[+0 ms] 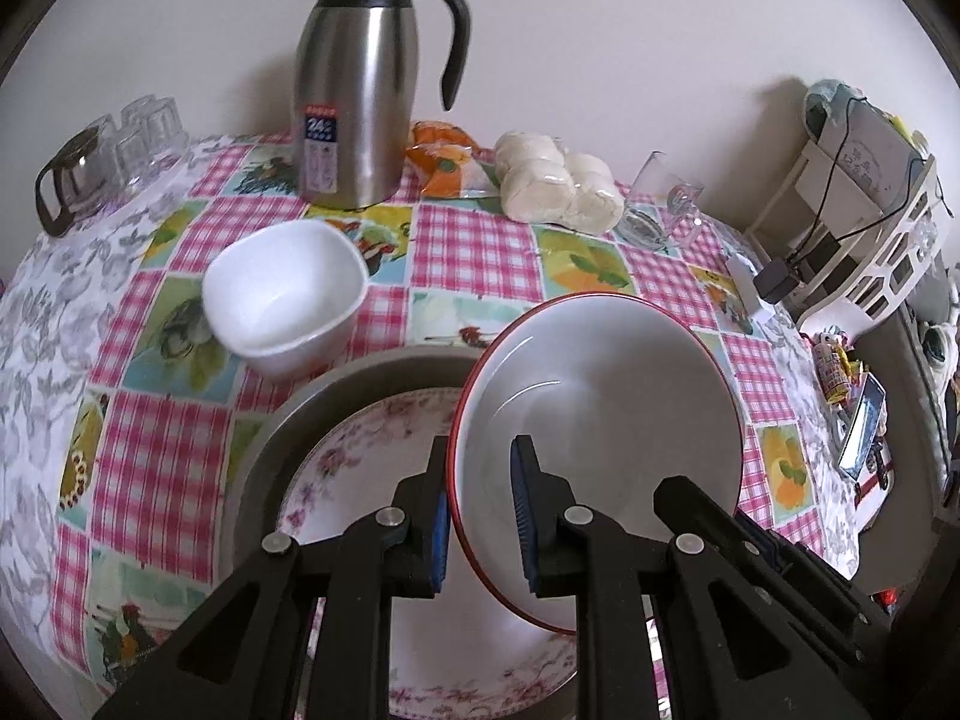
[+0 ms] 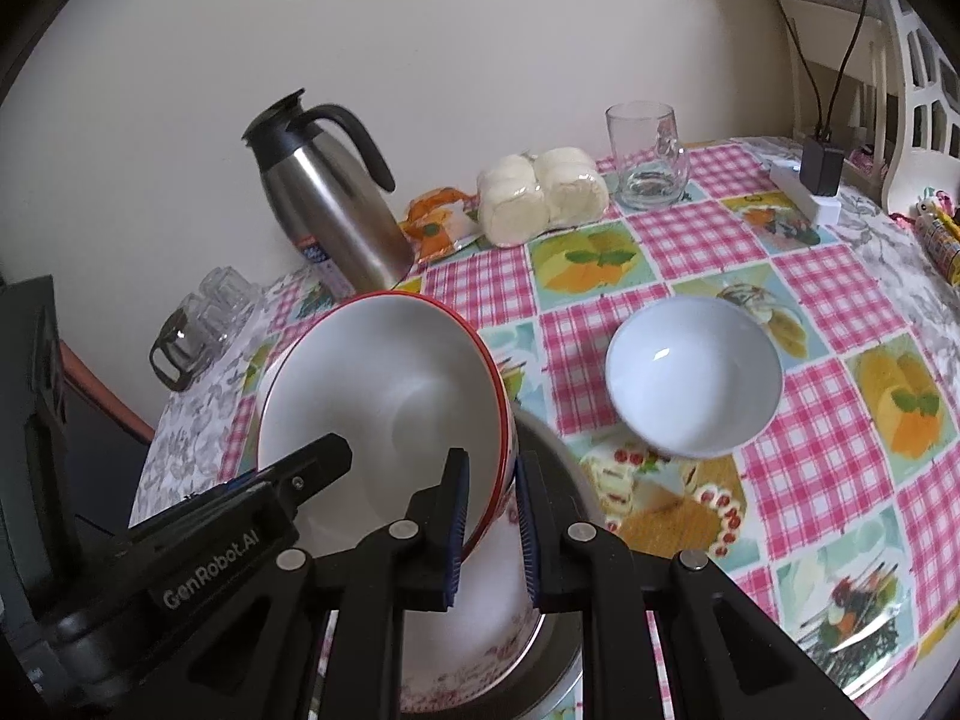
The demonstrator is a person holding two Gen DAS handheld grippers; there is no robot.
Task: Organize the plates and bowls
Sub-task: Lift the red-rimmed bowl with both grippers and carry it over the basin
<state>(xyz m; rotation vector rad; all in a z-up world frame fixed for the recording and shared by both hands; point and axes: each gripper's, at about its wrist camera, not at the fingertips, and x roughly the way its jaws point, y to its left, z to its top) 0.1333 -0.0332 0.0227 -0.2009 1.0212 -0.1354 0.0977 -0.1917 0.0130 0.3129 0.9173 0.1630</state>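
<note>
A white bowl with a red rim [image 1: 600,408] [image 2: 384,402] hangs tilted over a floral plate [image 1: 354,462] [image 2: 498,606], which lies in a grey dish [image 1: 324,390] [image 2: 567,468]. My left gripper [image 1: 480,516] is shut on the bowl's left rim. My right gripper [image 2: 489,522] is shut on the opposite rim. A white square bowl [image 1: 288,300] stands on the tablecloth left of the dish. A pale round bowl [image 2: 690,372] stands to its right.
A steel jug [image 1: 360,102] [image 2: 336,216], a pack of buns [image 1: 558,180] [image 2: 540,192] and a drinking glass [image 2: 648,156] stand along the wall. Glass cups [image 1: 138,132] sit at the far left corner. A power strip [image 2: 804,192] and a white rack [image 1: 870,222] are at the right.
</note>
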